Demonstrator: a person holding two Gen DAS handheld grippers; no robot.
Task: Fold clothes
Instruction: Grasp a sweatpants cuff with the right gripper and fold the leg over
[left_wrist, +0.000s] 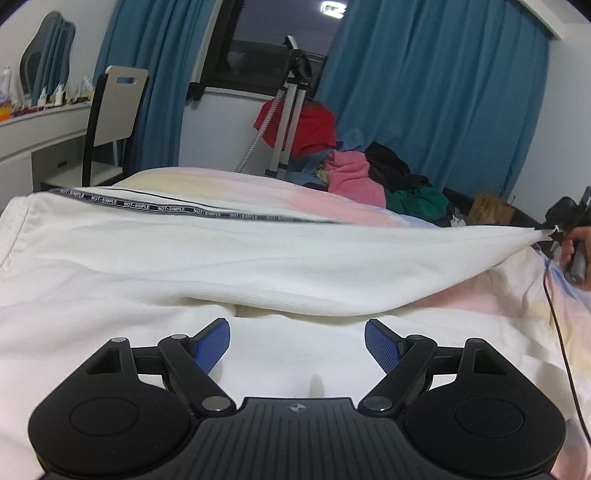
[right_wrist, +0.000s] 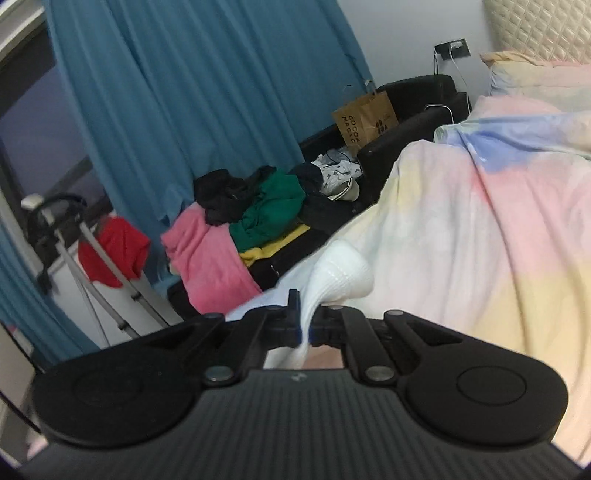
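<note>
A white garment (left_wrist: 229, 254) with a black "NOT-SIMPLE" printed tape (left_wrist: 177, 210) lies spread on the bed. My left gripper (left_wrist: 297, 345) is open and empty, its blue pads just above the white cloth. My right gripper (right_wrist: 308, 321) is shut on a ribbed end of the white garment (right_wrist: 340, 273) and holds it lifted. In the left wrist view the right gripper (left_wrist: 550, 230) is at the far right, pulling the cloth taut into a point.
The bed has a pastel pink, yellow and blue cover (right_wrist: 480, 229). A pile of pink, green and black clothes (right_wrist: 236, 229) lies on a dark bench beyond the bed. A tripod (left_wrist: 288, 110) with a red garment, a chair (left_wrist: 114, 122), a desk and blue curtains stand behind. A paper bag (right_wrist: 365, 118) is near the headboard.
</note>
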